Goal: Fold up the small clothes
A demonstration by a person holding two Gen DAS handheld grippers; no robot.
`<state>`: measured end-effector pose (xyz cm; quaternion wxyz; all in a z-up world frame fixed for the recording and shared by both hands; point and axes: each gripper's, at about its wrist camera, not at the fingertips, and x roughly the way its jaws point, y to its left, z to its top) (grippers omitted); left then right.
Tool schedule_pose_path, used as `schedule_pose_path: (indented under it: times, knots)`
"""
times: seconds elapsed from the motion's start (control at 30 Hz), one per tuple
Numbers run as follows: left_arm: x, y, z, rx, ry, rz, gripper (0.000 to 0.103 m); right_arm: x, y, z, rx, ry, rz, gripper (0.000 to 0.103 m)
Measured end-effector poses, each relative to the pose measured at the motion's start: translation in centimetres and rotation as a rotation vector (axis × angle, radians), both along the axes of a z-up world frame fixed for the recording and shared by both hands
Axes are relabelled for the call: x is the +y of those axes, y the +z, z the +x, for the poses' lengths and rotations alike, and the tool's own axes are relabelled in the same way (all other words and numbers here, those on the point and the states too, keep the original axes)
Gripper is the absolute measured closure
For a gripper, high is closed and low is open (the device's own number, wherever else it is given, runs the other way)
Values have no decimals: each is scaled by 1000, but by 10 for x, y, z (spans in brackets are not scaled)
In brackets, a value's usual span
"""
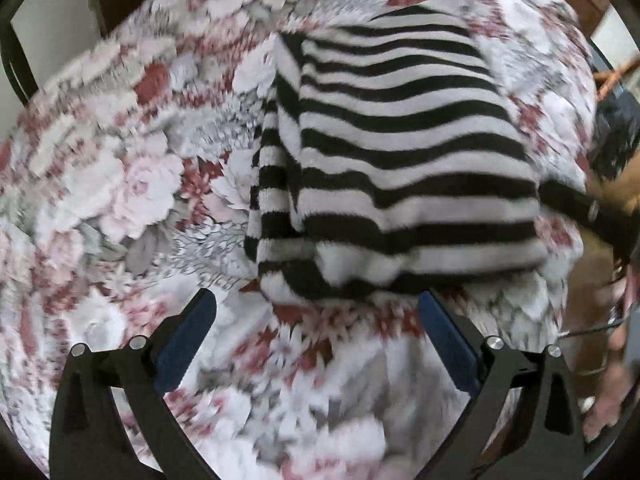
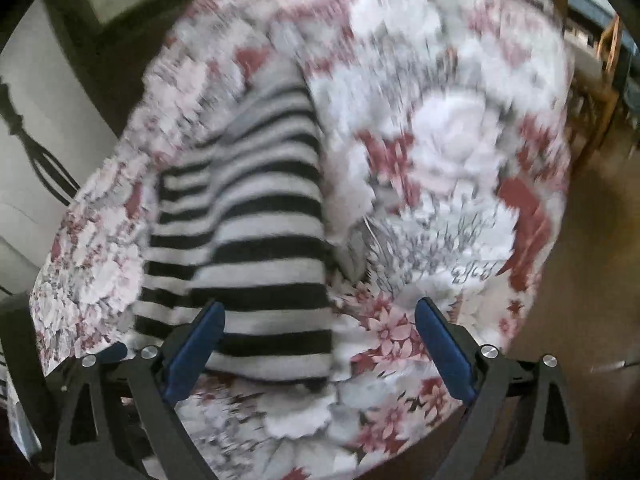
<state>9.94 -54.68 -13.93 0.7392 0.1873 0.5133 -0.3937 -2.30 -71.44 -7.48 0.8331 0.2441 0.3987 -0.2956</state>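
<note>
A black-and-white striped garment (image 1: 400, 168) lies folded on a floral cloth (image 1: 120, 184), with a narrower layer showing along its left side. My left gripper (image 1: 318, 300) hovers just off the garment's near edge, open, with only floral cloth between its blue pads. In the right wrist view the same striped garment (image 2: 256, 248) runs away from the camera. My right gripper (image 2: 320, 308) stands open above its near end; the left pad (image 2: 196, 352) overlaps the stripes without pressing, the right pad (image 2: 444, 352) is over the floral cloth (image 2: 460, 168).
The floral cloth covers a raised surface whose edges drop off on all sides. A brown floor (image 2: 580, 300) lies to the right. Part of the other gripper and a hand (image 1: 592, 208) show at the right edge of the left wrist view. Dark furniture (image 2: 120, 20) stands behind.
</note>
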Motion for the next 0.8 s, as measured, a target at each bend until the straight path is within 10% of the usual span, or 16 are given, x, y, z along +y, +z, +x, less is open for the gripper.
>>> schedule_pose_path:
  times: [0.17, 0.8]
  knots:
    - [34, 26, -20, -46, 16, -62, 5, 39, 42, -12, -46, -33, -188, 3]
    - [111, 100, -62, -175, 102, -126, 5, 119, 101, -81, -248, -61, -247, 3]
